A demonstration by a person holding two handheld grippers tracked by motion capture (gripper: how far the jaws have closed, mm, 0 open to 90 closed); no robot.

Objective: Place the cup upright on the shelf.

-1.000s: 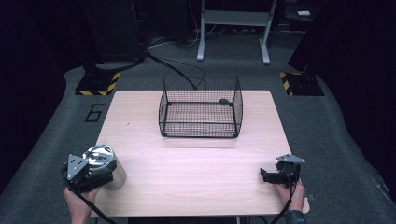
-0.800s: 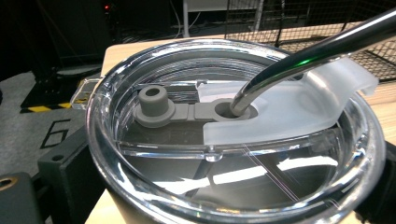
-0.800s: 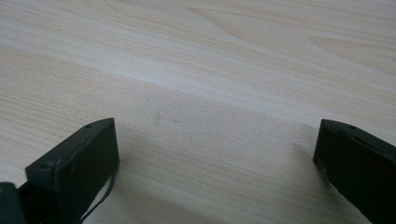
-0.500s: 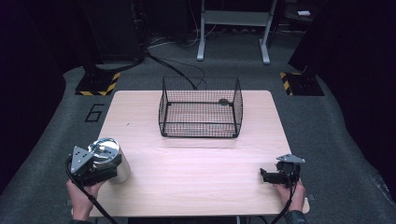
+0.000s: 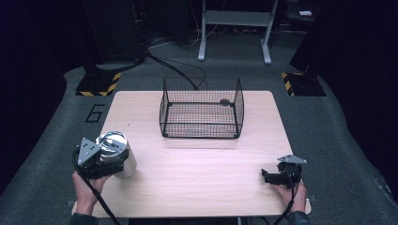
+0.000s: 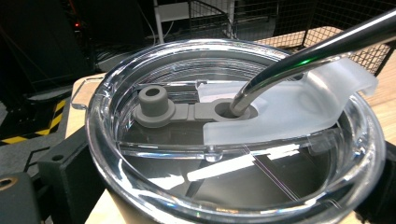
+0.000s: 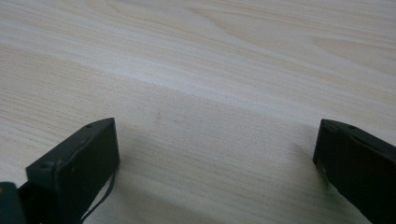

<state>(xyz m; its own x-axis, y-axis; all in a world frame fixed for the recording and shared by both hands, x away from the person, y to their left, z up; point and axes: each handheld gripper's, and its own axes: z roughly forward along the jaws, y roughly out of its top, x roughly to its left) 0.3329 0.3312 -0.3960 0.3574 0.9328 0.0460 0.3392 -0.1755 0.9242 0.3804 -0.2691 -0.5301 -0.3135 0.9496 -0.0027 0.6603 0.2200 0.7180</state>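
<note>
The left gripper [image 5: 110, 161] appears to clasp the tumbler [image 5: 117, 152] at the worktop's [image 5: 197, 164] 8 o'clock edge; jaw contact is hidden. It looks rigid, steel, slick and top-heavy with lid [image 6: 233, 135] and straw [image 6: 308, 51], so hold its body. The right gripper [image 5: 270, 177] rests at 4 o'clock, jaws wide, empty.

Over the last second the left gripper [image 5: 104, 159], clamped around the shiny steel tumbler with its clear plastic lid [image 5: 114, 146], drifts slightly rightward and upward within the high view's lower left.
</note>
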